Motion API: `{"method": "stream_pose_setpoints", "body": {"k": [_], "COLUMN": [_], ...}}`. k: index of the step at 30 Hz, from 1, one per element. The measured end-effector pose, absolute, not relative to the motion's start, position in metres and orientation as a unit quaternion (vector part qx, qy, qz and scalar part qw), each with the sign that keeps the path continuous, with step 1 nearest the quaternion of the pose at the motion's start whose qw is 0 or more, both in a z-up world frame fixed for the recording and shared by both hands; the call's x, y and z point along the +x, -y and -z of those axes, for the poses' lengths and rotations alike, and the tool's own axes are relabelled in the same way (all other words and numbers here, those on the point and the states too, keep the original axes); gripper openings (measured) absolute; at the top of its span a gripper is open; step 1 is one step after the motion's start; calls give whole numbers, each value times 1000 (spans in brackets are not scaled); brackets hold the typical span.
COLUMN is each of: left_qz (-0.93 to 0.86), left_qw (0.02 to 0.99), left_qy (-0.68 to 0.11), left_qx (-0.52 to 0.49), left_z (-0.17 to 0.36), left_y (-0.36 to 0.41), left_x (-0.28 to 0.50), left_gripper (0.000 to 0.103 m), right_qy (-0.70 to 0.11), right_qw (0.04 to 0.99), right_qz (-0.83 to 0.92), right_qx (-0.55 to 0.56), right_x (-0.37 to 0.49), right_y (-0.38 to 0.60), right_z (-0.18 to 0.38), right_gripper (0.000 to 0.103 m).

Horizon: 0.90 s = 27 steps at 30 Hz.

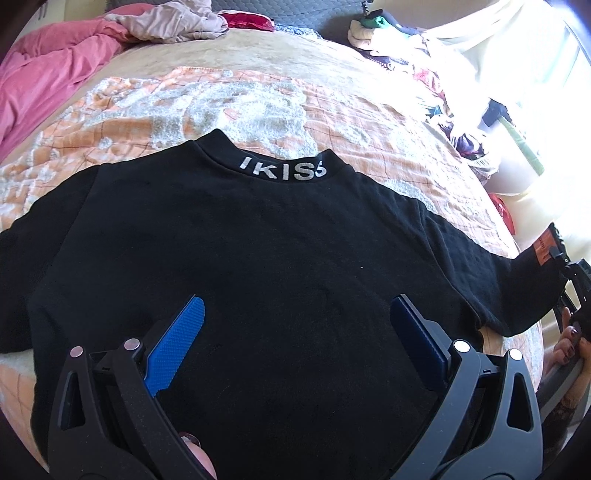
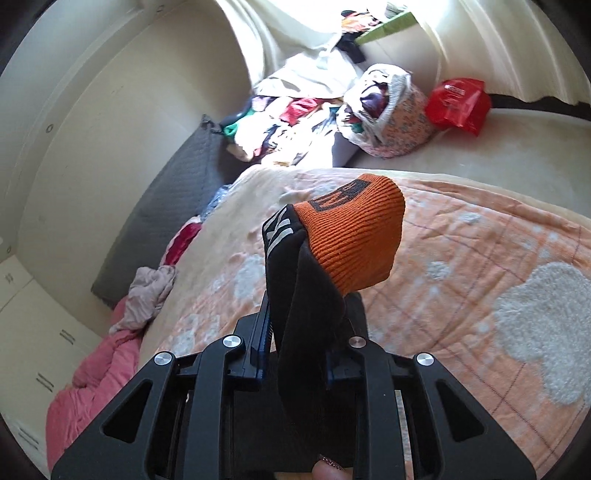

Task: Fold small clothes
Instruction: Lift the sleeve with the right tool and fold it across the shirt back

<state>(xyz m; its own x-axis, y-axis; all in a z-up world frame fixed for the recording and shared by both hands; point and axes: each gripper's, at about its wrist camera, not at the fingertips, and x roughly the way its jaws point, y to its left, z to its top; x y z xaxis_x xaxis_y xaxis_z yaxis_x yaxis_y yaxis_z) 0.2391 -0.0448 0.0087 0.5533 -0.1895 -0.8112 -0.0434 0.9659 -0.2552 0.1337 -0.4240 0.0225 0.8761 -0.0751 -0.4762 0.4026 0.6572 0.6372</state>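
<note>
A black top (image 1: pixel 258 240) with "IKISS" on its collar (image 1: pixel 282 168) lies flat, spread over an orange and white blanket (image 1: pixel 221 99) on a bed. My left gripper (image 1: pixel 297 301) hovers over the top's lower middle, open, with nothing between its blue pads (image 1: pixel 177 343). At the far right edge, the right gripper (image 1: pixel 565 266) holds the end of the top's right sleeve (image 1: pixel 517 280). In the right wrist view, my right gripper (image 2: pixel 306 325) is shut on that black sleeve (image 2: pixel 306 295). The sleeve's orange ribbed cuff (image 2: pixel 354 236) sticks up above the jaws, lifted off the blanket (image 2: pixel 461 295).
A pink duvet (image 1: pixel 48 74) and a beige garment (image 1: pixel 170 22) lie at the bed's far left. A pile of mixed clothes (image 2: pixel 295 122), a stuffed cloth bundle (image 2: pixel 388 110) and a red bag (image 2: pixel 458 103) sit beyond the bed. A grey padded panel (image 2: pixel 177 206) lines the wall.
</note>
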Motion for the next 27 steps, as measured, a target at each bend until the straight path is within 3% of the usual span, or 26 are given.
{"method": "stream_pose_setpoints", "body": {"k": [14,27], "left_qz": [51,70], "left_qw": [858,840], "left_qy": [-468,-473], "left_qx": [-205,-256], "left_z": [-15,-11], "left_y": [8,-5], "left_x": [226,219], "left_gripper": [95,95], "right_qy": [-252,-316], "right_qw": [933,929], "right_qz": [-12,-76], "right_qx": [255,176], "right_x": [163,184], "right_y": [307,240], "right_z": [-47,-22], "right_gripper": [20,24]}}
